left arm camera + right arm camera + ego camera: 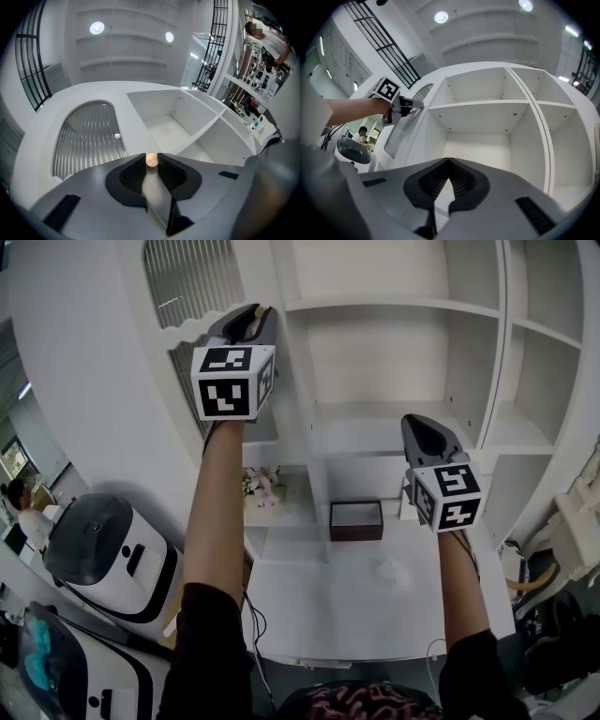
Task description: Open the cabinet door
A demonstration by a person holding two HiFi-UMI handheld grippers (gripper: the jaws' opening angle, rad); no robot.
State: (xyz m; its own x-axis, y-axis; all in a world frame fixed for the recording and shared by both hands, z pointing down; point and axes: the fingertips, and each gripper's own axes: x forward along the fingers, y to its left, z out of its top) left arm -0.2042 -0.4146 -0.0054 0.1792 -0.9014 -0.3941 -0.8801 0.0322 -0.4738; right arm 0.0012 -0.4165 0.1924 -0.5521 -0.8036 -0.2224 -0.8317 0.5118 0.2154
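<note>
Both forearms (217, 512) rise from the near edge of the head view toward the white cabinet (394, 306), whose bare shelves fill the far middle and right. On its far left side is the cabinet door (86, 136), a white panel with an arched ribbed glass pane. It appears to lie flush with its surround, so I judge it not yet swung out.

Raised at the left, the left gripper (151, 161) has its jaws drawn partway in, and their tips pinch the door's small pale round knob (151, 160) from both sides. Lower and to the right, the right gripper (449, 164) faces the bare shelves with its jaws closed together and nothing between them, well apart from the door.

Reaching and taking hold look done. What remains is the opening itself: drawing the knob toward the near side so the door swings on its hinge, then letting go.
</note>
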